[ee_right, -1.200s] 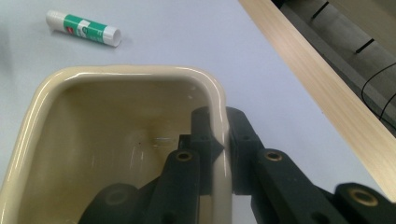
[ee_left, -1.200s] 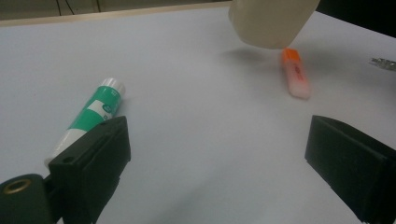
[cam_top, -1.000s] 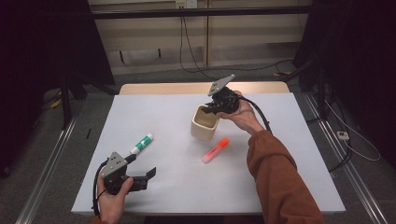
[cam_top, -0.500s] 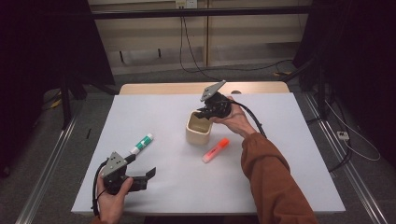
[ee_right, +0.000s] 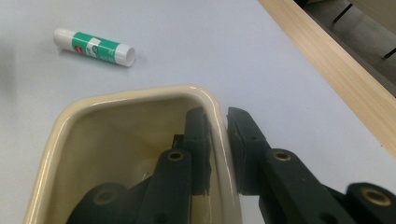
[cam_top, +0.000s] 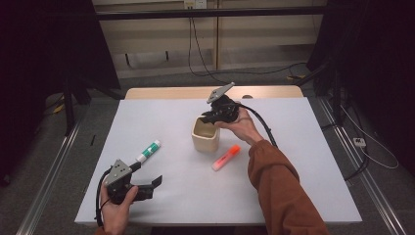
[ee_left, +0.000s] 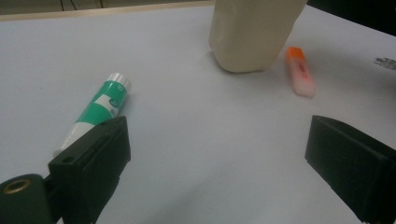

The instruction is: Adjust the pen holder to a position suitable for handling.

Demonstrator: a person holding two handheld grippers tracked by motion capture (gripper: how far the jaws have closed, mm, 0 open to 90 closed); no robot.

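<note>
your right gripper [cam_top: 211,117] hides the cup's [cam_top: 204,138] far rim from above. in your right gripper view the cup runs off the bottom edge and its floor sits behind the jaws. in your left gripper view its top is cut off, a jaw covers the glue stick's [ee_left: 95,110] lower end, and the highlighter's [ee_left: 300,71] print is too blurred to read.

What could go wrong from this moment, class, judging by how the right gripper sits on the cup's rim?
1. The right gripper straddles the cup wall, and its jaws have just been opening; lifting now might drop or tip the cup.
2. The orange highlighter lies close beside the cup, so a sliding cup could knock it.
3. The glue stick lies just ahead of the open left gripper and may roll if nudged.
</note>
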